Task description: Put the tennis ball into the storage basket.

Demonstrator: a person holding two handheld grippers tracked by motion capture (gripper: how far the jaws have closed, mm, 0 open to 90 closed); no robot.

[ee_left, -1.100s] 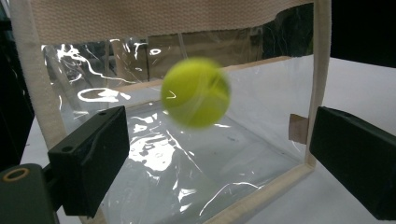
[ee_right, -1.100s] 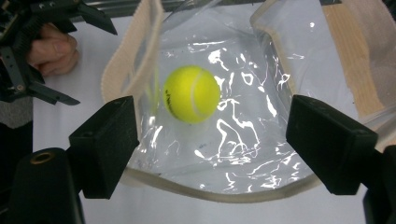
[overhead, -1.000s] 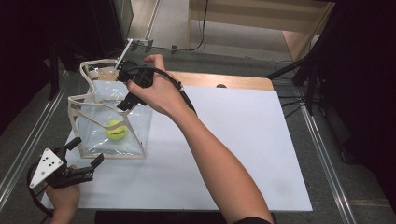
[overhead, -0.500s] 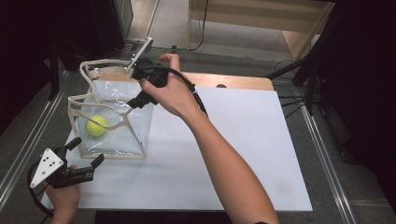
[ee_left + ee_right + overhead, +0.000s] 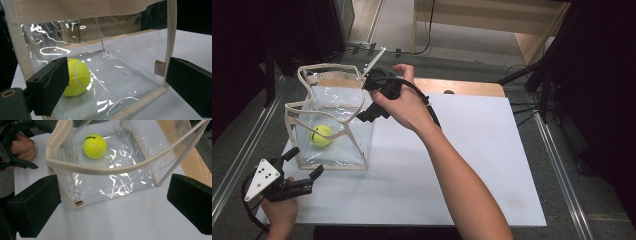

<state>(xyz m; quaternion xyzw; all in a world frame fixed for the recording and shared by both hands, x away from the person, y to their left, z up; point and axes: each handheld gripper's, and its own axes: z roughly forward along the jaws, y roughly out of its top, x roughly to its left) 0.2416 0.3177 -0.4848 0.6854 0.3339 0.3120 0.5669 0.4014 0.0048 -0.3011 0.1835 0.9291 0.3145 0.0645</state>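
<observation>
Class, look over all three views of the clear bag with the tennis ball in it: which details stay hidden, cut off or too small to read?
- Tennis ball, left gripper view: its left part is hidden behind the left gripper's near jaw.
- Clear bag, left gripper view: its top is cut off by the upper edge.
- Ball's printed name, right gripper view: too small to read.
- Right gripper, high view: the hand covers much of its body.

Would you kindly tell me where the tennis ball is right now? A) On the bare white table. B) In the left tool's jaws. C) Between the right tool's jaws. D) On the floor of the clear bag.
D: the tennis ball rests inside the clear bag, on its bottom.
</observation>
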